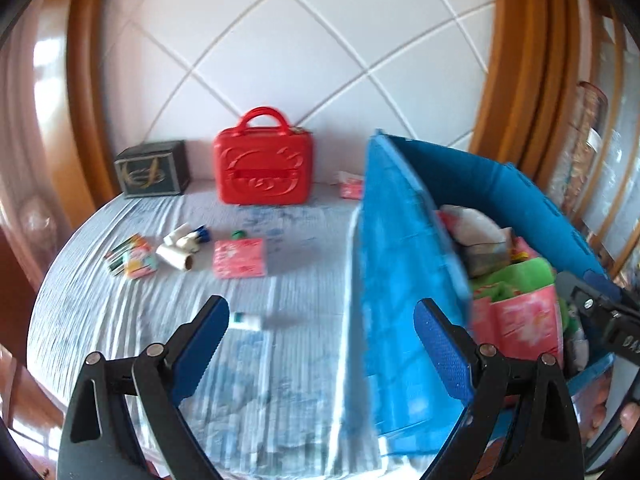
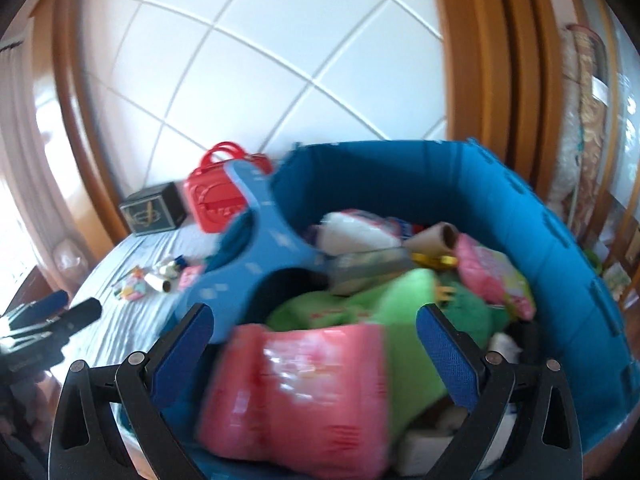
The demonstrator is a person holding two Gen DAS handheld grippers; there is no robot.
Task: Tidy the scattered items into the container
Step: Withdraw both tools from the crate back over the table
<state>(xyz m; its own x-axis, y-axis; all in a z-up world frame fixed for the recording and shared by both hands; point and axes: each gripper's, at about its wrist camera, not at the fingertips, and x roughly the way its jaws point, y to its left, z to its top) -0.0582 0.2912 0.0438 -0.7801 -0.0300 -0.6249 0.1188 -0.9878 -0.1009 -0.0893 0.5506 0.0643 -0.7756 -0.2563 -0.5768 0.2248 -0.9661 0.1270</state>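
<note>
A blue bin [image 1: 404,264] stands on the right of the bed and shows from above in the right wrist view [image 2: 532,240], full of packets and cloth. A large pair of blue-handled scissors [image 2: 256,240] lies in it over a pink packet [image 2: 304,392]. My right gripper [image 2: 316,344] is open above the bin, with nothing between its pads. My left gripper [image 1: 320,344] is open and empty over the sheet, left of the bin wall. A small white tube [image 1: 248,322] lies just ahead of it. Farther off lie a pink packet [image 1: 239,258], a paper roll [image 1: 176,258] and small bottles [image 1: 188,236].
A red case [image 1: 264,168] and a dark box [image 1: 154,174] stand at the headboard. A colourful packet [image 1: 132,260] lies at the far left. Wooden bed frame [image 1: 516,60] rises on both sides. The other gripper shows at the left edge [image 2: 48,328].
</note>
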